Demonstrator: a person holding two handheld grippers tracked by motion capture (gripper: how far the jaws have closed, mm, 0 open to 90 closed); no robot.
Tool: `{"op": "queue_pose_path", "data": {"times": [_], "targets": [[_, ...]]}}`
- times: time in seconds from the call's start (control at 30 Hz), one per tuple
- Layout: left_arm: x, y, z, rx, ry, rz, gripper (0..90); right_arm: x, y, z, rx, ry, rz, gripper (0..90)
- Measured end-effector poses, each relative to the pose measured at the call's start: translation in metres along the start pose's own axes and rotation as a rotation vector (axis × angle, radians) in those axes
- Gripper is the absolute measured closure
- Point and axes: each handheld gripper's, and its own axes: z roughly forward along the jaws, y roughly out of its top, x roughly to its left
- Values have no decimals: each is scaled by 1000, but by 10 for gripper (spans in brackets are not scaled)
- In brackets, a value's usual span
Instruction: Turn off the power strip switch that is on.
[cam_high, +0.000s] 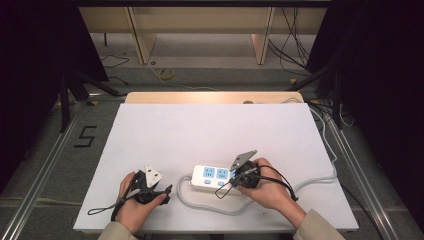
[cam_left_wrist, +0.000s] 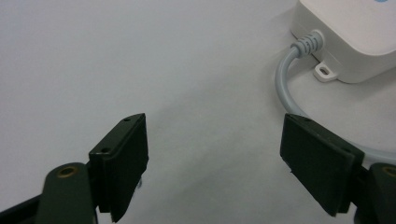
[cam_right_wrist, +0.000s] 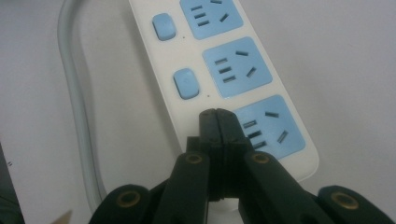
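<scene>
Lying under the closed right tool (cam_right_wrist: 217, 114): power strip (cam_right_wrist: 205, 70).

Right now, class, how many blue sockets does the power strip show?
3 in the right gripper view: far socket, middle socket, and near socket beside the shut right claw. Its tip may hide a switch.
</scene>
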Motion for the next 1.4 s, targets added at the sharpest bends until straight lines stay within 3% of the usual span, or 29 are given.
{"op": "queue_pose_path", "data": {"times": [0.3,0.43,1.4], "targets": [[-1,0,0,-1,0,-2,233,-1,-2,0,-5,13,30,900],[-1,0,0,0,0,-2,233,0,-2,0,-9,7,15,900],[-2,0,0,-4,0,0,233,0,-4,1,-23,10,26,900]]}}
